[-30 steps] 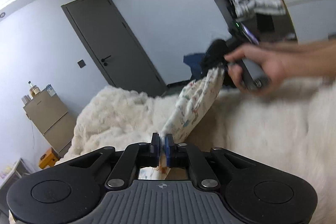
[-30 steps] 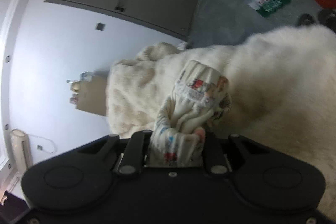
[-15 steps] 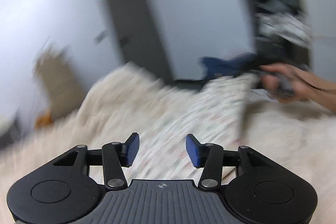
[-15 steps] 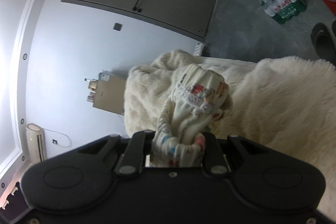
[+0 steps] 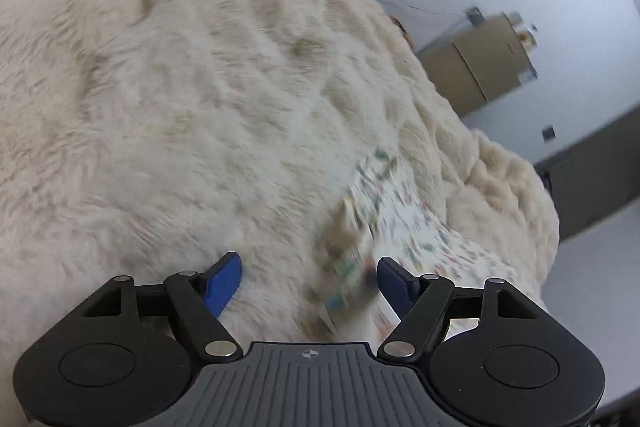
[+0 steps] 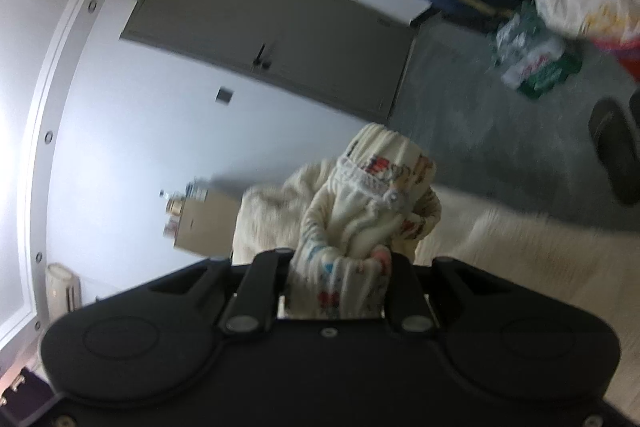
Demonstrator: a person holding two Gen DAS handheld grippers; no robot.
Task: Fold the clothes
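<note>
We had the printed garment (image 6: 372, 223) bunched up in the right hand-held gripper (image 6: 340, 283), clamped tight on the fabric and held above the fluffy blanket (image 5: 180, 99), probably so the rest could hang free for folding. The left hand-held gripper (image 5: 308, 279) had just been opening; its blue pads (image 5: 222, 283) stood well apart over the blanket, with a blurry loose end of the garment (image 5: 400, 227) partly between them but not pinched.

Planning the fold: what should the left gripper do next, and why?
Probably close the left gripper on the printed garment's loose edge: its jaws, just opened, pinch nothing, while the right gripper grips the other end.
</note>
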